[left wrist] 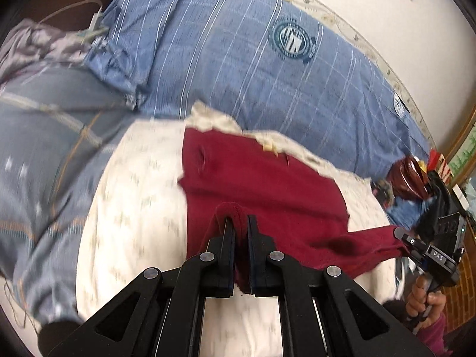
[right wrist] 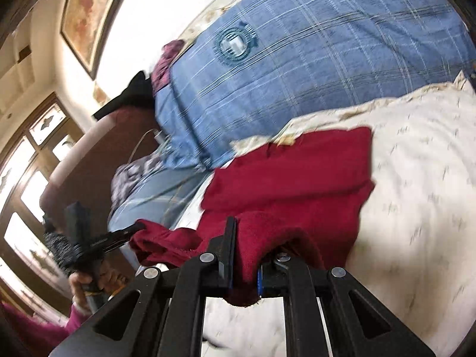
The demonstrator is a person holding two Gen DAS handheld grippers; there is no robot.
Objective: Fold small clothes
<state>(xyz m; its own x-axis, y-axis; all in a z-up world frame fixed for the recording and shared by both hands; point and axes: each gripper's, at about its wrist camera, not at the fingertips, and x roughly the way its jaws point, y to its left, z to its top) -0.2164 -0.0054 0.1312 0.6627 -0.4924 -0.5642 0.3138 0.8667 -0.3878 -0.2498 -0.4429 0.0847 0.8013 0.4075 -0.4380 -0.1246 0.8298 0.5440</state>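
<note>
A small dark-red knit garment (left wrist: 261, 178) lies partly spread on a cream patterned cover (left wrist: 134, 196) on a bed, its near edge raised clear of the cover between two hand-held tongs. The left gripper (left wrist: 238, 223) is closed on a bunched fold of that edge, red cloth filling the narrow slot between its jaws; the right gripper (right wrist: 247, 255) is likewise clamped on a thick wad of the same hem, with fabric draped over one of its fingers. In the left view the right tool appears at the frame's edge, pinching the garment's far corner, a hand (left wrist: 428, 300) below it on the grip. The cloth looks soft and light, sagging between the two holds and creasing freely, so it would likely follow any pull without resistance yet slump wherever unsupported. It does not look slippery or fragile; its nap should sit firmly in the pads. The sensible holds appear to be the corners of one edge, well apart, keeping the span taut. Beyond the cover lies a blue plaid quilt (left wrist: 267, 68) bearing a round crest, with a framed picture (right wrist: 89, 15) on the wall.
</note>
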